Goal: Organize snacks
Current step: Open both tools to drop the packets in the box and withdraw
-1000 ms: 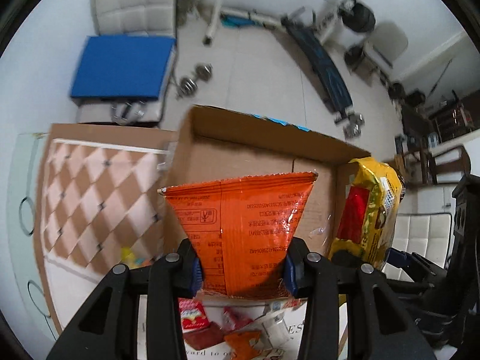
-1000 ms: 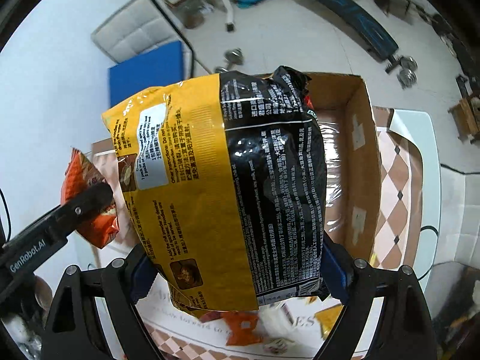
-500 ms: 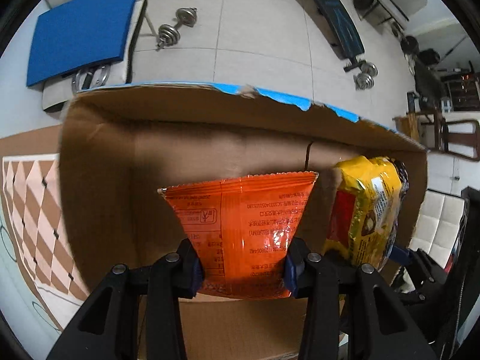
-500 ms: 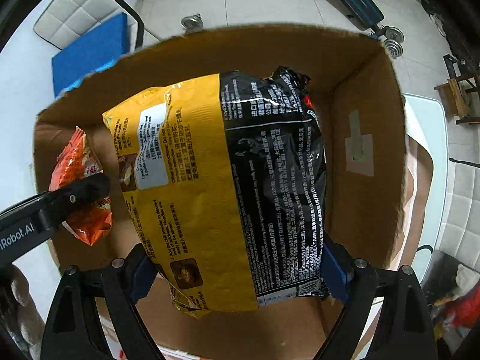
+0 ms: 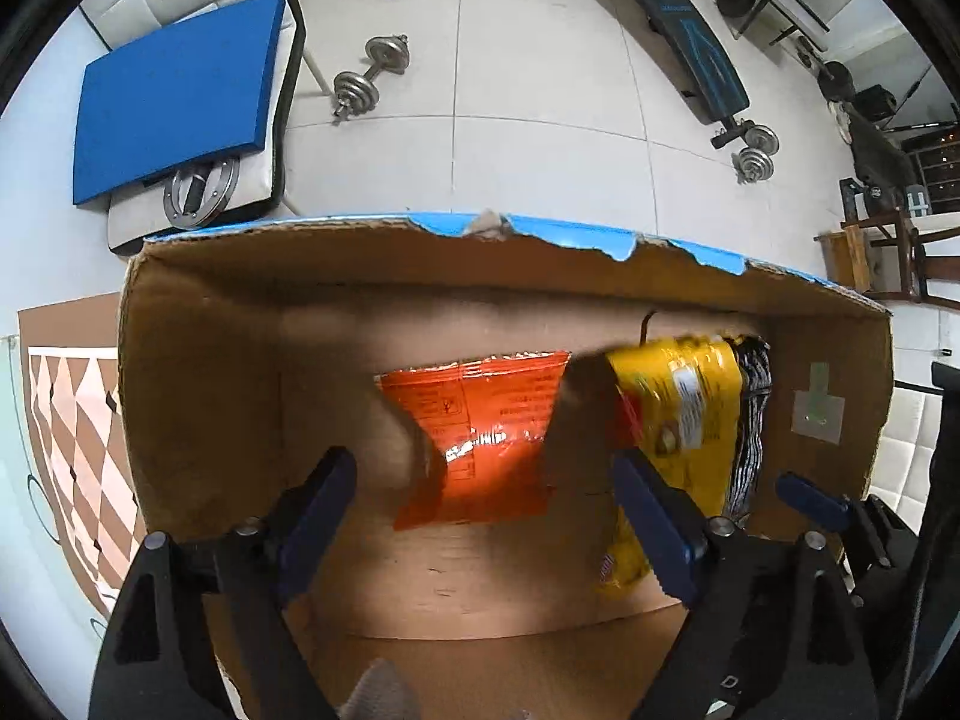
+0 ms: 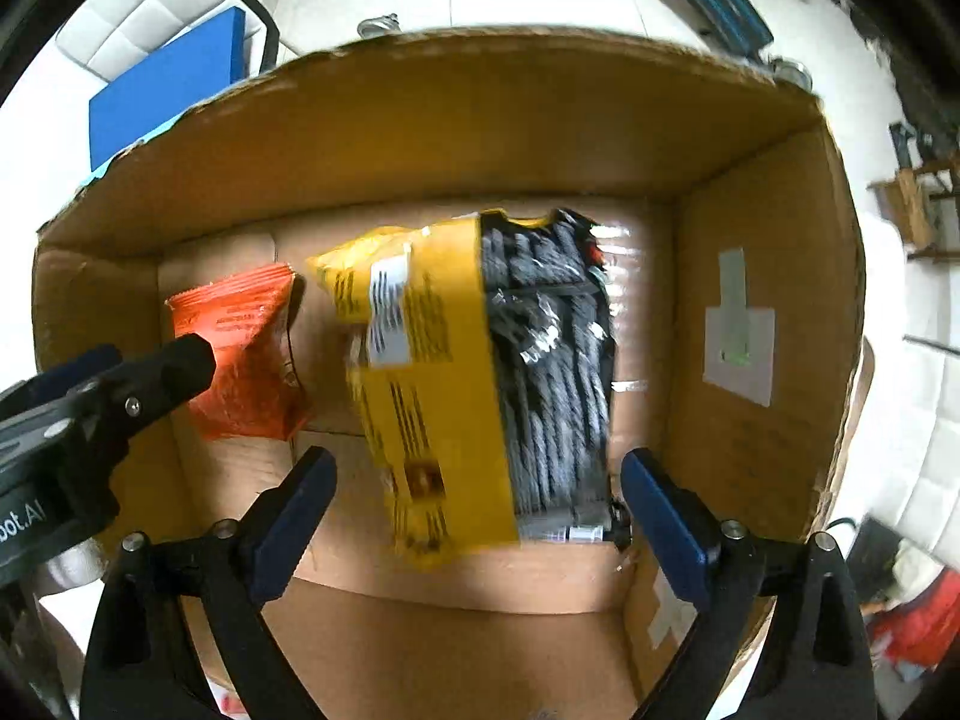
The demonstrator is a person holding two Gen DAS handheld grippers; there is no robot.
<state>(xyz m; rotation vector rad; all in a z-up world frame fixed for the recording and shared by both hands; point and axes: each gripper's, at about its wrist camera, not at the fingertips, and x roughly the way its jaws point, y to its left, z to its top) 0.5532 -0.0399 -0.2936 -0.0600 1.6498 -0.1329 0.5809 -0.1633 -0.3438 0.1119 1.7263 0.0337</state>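
An orange snack bag [image 5: 486, 444] lies loose in the cardboard box [image 5: 198, 372], ahead of my open left gripper [image 5: 486, 510]. A big yellow and black snack bag [image 6: 480, 372] is blurred and loose inside the box [image 6: 780, 312], ahead of my open right gripper [image 6: 480, 510]. The yellow bag also shows in the left wrist view [image 5: 684, 414], to the right of the orange bag. The orange bag shows in the right wrist view [image 6: 246, 354], partly behind the left gripper's finger [image 6: 150, 378].
The box has a torn blue far rim [image 5: 540, 228] and a tape patch on its right wall [image 6: 738, 342]. A checked tablecloth [image 5: 66, 420] lies left of the box. Dumbbells [image 5: 372, 72], a blue mat [image 5: 174, 96] and a bench are on the floor beyond.
Both grippers opened and let go of their bags inside the box. The orange bag and the yellow bag dropped away from the fingers toward the box floor.
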